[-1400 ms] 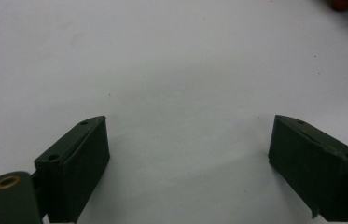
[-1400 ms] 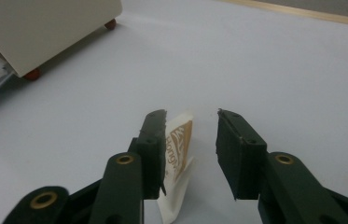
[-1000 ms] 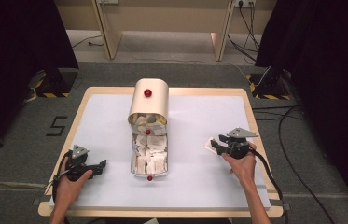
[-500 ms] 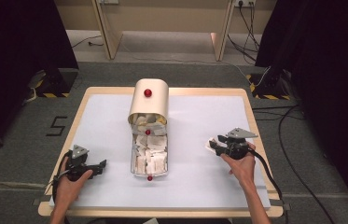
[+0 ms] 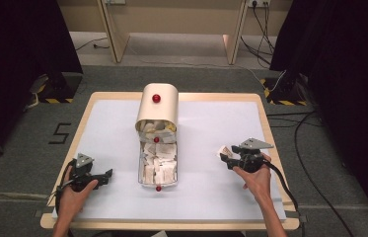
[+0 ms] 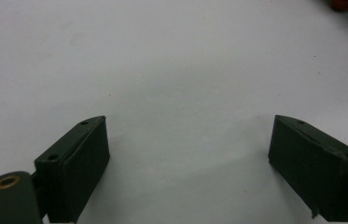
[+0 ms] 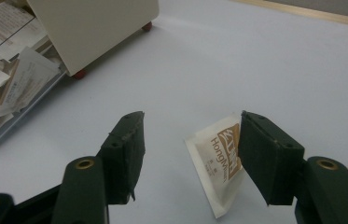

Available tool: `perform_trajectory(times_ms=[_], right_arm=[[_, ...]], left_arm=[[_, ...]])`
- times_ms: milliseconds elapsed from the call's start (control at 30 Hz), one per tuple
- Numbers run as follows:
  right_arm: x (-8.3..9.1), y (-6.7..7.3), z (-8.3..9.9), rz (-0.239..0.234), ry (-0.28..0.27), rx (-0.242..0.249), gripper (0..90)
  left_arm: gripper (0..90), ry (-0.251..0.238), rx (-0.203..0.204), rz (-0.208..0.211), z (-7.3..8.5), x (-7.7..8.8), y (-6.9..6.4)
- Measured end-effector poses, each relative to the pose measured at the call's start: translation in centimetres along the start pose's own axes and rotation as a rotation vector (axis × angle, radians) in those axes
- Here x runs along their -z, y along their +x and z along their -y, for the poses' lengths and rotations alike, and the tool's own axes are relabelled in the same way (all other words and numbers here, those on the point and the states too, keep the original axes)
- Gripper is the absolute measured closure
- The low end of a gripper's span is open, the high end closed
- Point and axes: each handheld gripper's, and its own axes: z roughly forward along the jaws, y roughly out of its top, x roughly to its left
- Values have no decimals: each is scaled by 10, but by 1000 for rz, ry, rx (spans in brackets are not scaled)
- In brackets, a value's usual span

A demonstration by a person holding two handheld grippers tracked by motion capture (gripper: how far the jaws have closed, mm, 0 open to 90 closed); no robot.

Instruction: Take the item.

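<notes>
A: Right gripper point(image 7: 188, 154) is low over the white table point(image 5: 211, 123), jaws parted — they've just been opening. A sachet point(image 7: 218, 161) sits in the gap, leaning on the right-hand jaw, and the left-hand jaw stands clear of it. So it's let go, not pinched.

B: And from the high view, that sachet point(image 5: 225, 150) lies right of the clear drawer point(image 5: 142, 173), well apart from it?

A: Yes. The drawer is pulled out toward the near edge from the cream box point(image 5: 157, 106) and packed with more sachets point(image 5: 159, 160). The left gripper point(image 6: 188, 163) rests at the near left, jaws wide, with bare table between them.

B: What could spoil it from here?

A: I'd say the sachet clinging to that one jaw. If the hand pulls away sideways, the sachet could drag along or flip instead of staying put — it looks light and thin. A straight lift looks safer.

B: Anything else?

A: If the plan is a re-grip, closing now from this angle might catch only a corner, and the sachet could slide off across the smooth table.
</notes>
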Motion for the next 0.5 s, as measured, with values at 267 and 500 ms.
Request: perform_trajectory(times_ms=[267, 500], right_arm=[[7, 6, 2, 7, 7, 21, 378], [10, 13, 2, -2, 11, 40, 374]], left_arm=[[116, 0, 0, 0, 0, 0, 0], [116, 0, 0, 0, 0, 0, 0]])
